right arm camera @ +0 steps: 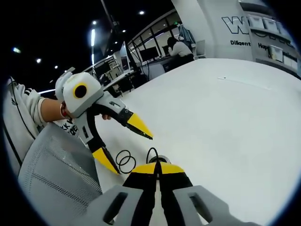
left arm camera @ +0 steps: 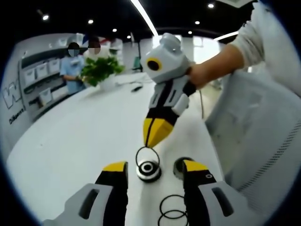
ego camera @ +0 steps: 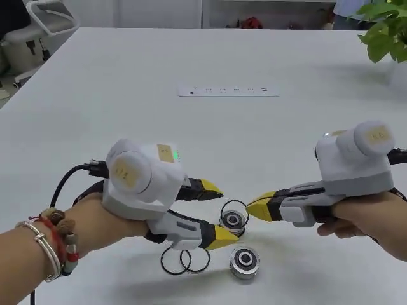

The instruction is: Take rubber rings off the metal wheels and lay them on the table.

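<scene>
A metal wheel [ego camera: 233, 220] lies on the white table [ego camera: 191, 140] between the jaws of my left gripper [ego camera: 218, 213], which is open around it. A black rubber ring [ego camera: 234, 208] stands half lifted off this wheel, and my right gripper [ego camera: 250, 207] is shut on the ring's edge. In the left gripper view the right gripper [left arm camera: 148, 141] pinches the ring [left arm camera: 147, 157] above the wheel [left arm camera: 148, 170]. A second wheel [ego camera: 244, 262] lies nearer me. Two loose rings [ego camera: 184, 260] lie flat beside it, also seen as rings [right arm camera: 124, 161] under the left gripper [right arm camera: 129, 151].
A flush socket strip [ego camera: 227, 91] sits mid-table. A potted plant [ego camera: 385, 32] stands at the far right corner and an office chair [ego camera: 38, 25] at the far left. People [left arm camera: 73, 70] stand in the background by shelves.
</scene>
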A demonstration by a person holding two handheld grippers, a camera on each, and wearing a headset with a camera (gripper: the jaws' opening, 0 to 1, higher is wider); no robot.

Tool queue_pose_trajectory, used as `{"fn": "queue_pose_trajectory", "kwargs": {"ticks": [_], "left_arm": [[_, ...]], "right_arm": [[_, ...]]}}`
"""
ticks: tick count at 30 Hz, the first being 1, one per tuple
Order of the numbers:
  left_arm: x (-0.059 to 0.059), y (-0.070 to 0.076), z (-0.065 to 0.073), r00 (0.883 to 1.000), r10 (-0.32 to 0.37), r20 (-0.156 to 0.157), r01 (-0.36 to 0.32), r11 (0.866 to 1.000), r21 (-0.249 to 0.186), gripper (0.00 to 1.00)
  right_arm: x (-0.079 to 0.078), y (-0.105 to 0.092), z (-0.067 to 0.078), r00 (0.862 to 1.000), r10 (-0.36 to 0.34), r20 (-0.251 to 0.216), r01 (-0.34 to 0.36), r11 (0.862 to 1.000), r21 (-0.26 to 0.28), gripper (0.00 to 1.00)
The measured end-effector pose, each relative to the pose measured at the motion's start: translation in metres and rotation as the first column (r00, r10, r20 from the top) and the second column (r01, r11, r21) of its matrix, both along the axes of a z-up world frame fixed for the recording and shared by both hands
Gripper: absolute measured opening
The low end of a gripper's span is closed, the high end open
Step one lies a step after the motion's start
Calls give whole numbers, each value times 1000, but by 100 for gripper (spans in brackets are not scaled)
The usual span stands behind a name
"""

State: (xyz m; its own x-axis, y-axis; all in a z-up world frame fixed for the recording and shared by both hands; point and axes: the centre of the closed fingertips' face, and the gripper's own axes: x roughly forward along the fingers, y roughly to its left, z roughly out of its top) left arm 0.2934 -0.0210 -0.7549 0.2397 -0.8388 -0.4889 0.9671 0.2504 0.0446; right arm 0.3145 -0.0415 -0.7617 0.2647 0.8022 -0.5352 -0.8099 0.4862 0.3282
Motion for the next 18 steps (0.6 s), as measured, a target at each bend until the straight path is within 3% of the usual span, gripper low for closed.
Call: {"fn": "queue_pose_trajectory", "kwargs": {"ticks": [10, 18], "left_arm": [[-15, 17, 19, 1000, 8, -2, -8, 1000, -31, 62], [-19, 42, 31, 998, 59, 19, -58, 998, -35, 67]], "right_arm": [[-6, -6, 9, 1000, -7, -19, 8, 1000, 22, 0], [-12, -5, 17, 1000, 4, -30, -3, 999, 37, 0]]}}
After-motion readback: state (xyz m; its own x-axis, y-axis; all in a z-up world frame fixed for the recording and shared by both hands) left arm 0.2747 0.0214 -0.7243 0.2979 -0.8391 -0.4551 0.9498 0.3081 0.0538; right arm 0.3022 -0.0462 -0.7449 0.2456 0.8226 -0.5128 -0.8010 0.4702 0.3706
